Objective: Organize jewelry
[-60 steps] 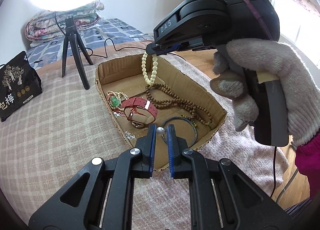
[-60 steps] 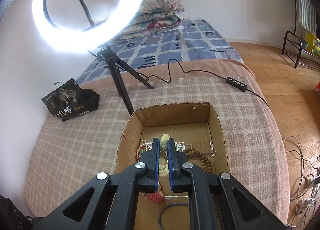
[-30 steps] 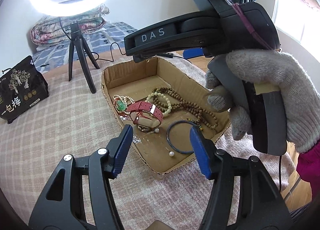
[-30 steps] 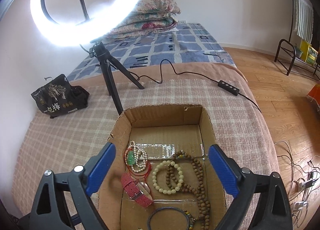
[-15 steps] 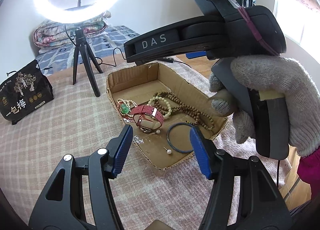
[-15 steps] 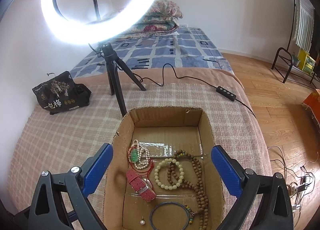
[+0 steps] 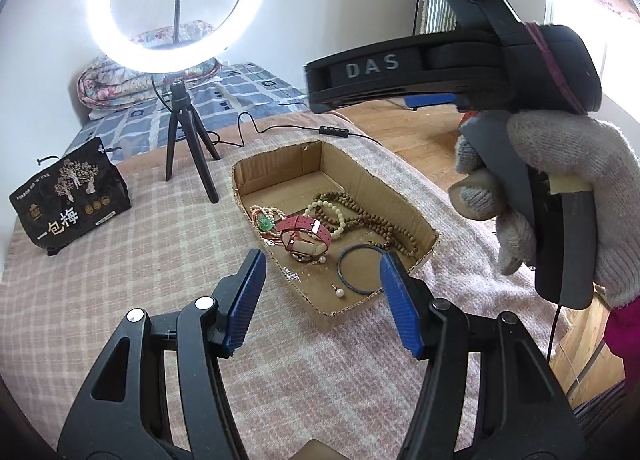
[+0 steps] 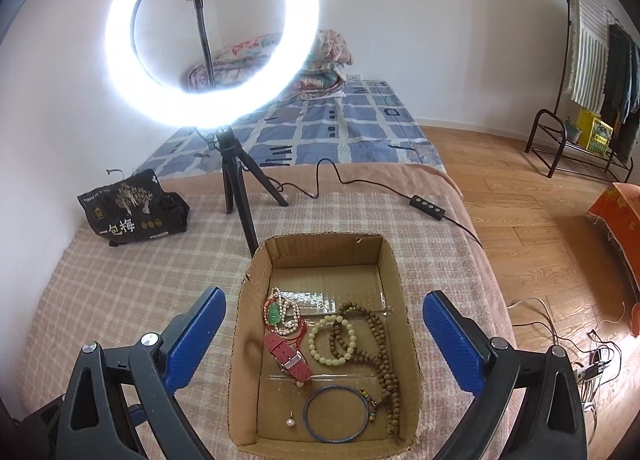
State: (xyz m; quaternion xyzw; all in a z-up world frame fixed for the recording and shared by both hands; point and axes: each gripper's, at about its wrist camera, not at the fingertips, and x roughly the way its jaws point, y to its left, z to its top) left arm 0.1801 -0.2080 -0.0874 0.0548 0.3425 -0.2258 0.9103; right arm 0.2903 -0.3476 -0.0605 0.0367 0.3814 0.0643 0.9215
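An open cardboard box (image 8: pixel 406 312) (image 7: pixel 400 188) lies on the checked blanket. In it lie a red watch (image 8: pixel 289 356) (image 7: pixel 306 230), a cream bead bracelet (image 8: pixel 333 340) (image 7: pixel 326 208), a long brown bead necklace (image 8: pixel 380 344) (image 7: pixel 376 222), a pearl string with a green pendant (image 8: pixel 280 312) (image 7: pixel 264 220), a blue bangle (image 8: pixel 336 414) (image 7: pixel 360 268) and a pearl earring (image 8: pixel 290 422) (image 7: pixel 339 291). My left gripper (image 7: pixel 322 296) is open and empty, above the box's near corner. My right gripper (image 8: pixel 324 344) is open and empty, high over the box; its body also shows in the left wrist view (image 7: pixel 460 64).
A lit ring light on a black tripod (image 8: pixel 236 176) (image 7: pixel 182 116) stands behind the box, its cable and remote (image 8: pixel 426 206) running right. A black snack bag (image 8: pixel 134 212) (image 7: pixel 68 204) lies at the left. The bed edge and wooden floor (image 8: pixel 540 252) are to the right.
Both grippers opened and dropped what they held into the box: the cream bracelet from the right, the pearl earring from the left. Both have since lifted and drawn back from the box.
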